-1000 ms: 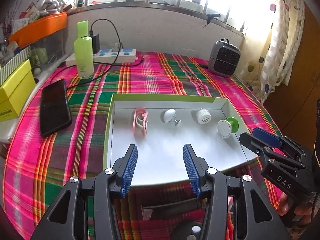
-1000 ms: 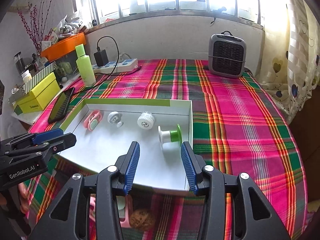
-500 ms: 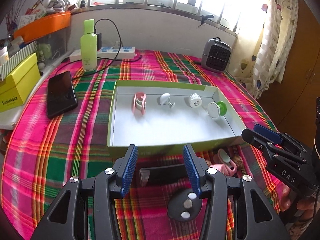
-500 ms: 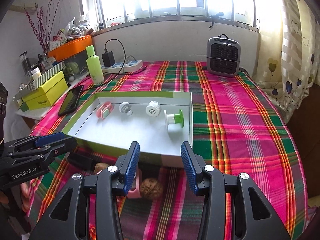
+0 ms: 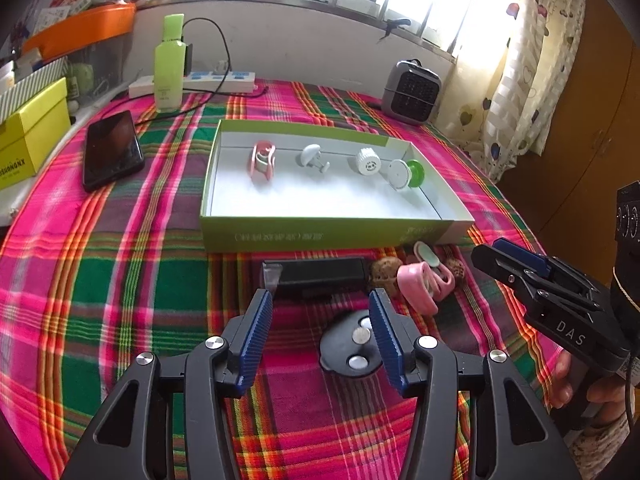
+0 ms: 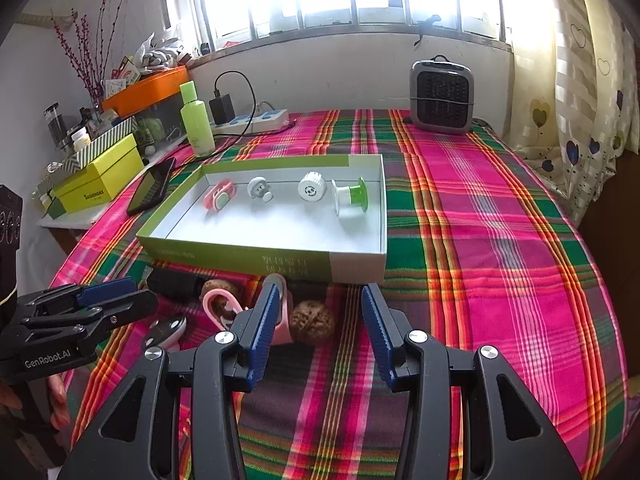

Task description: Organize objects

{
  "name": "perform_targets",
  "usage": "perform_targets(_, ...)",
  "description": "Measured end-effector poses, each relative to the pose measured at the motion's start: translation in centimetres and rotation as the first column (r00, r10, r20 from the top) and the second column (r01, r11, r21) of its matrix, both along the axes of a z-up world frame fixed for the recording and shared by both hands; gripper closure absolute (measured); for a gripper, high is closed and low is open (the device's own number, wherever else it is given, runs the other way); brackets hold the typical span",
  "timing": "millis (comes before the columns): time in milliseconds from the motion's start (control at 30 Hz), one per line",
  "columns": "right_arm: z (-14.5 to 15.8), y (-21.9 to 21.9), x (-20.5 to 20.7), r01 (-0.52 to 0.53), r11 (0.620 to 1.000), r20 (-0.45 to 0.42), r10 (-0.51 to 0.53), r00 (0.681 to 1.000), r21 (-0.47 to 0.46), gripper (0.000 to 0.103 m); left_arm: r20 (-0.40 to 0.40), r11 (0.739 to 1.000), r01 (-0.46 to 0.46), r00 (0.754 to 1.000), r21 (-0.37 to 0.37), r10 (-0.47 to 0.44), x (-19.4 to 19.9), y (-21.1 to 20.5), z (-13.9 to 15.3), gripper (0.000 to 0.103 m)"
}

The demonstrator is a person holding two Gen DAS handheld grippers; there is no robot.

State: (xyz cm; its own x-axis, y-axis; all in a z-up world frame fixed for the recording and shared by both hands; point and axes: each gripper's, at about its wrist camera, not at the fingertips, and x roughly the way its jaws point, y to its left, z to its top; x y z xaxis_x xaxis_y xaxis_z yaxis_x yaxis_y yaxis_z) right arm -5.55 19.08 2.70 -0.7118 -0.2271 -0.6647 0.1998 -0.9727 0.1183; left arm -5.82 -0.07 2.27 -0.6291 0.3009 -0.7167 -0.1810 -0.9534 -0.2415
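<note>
A green tray (image 5: 320, 236) with a white floor holds a pink clip (image 5: 262, 160), a white knob (image 5: 312, 156), a ribbed white cap (image 5: 368, 161) and a green-and-white spool (image 5: 406, 172). On the cloth in front of it lie a black bar (image 5: 320, 276), a walnut (image 6: 312, 322), a second pink clip (image 5: 420, 284) and a black disc with silver studs (image 5: 352, 350). My left gripper (image 5: 320, 300) hovers above the disc, its jaws opening with nothing between them. My right gripper (image 6: 320, 292) stands open over the walnut, apart from it.
A black phone (image 5: 112, 154) lies left of the tray. A green bottle (image 5: 170, 66), a power strip (image 5: 200, 80) and a small grey heater (image 5: 412, 92) stand along the far wall. A yellow box (image 5: 28, 132) sits at the left edge. A curtain hangs on the right.
Both grippers have drawn back from over the tray toward the near side, so the loose objects in front of it came into view. The left jaws stand slightly wider.
</note>
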Motion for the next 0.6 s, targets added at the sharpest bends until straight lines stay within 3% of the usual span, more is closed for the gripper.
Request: perform_targets(600,-1.6,0.0,0.2,-0.008,1.000,0.060,0.008,0.998,0.001,0.059,0.044,0.998,0.047,0.998,0.028,-0.048,0.7,0.9,-1.4,0.049)
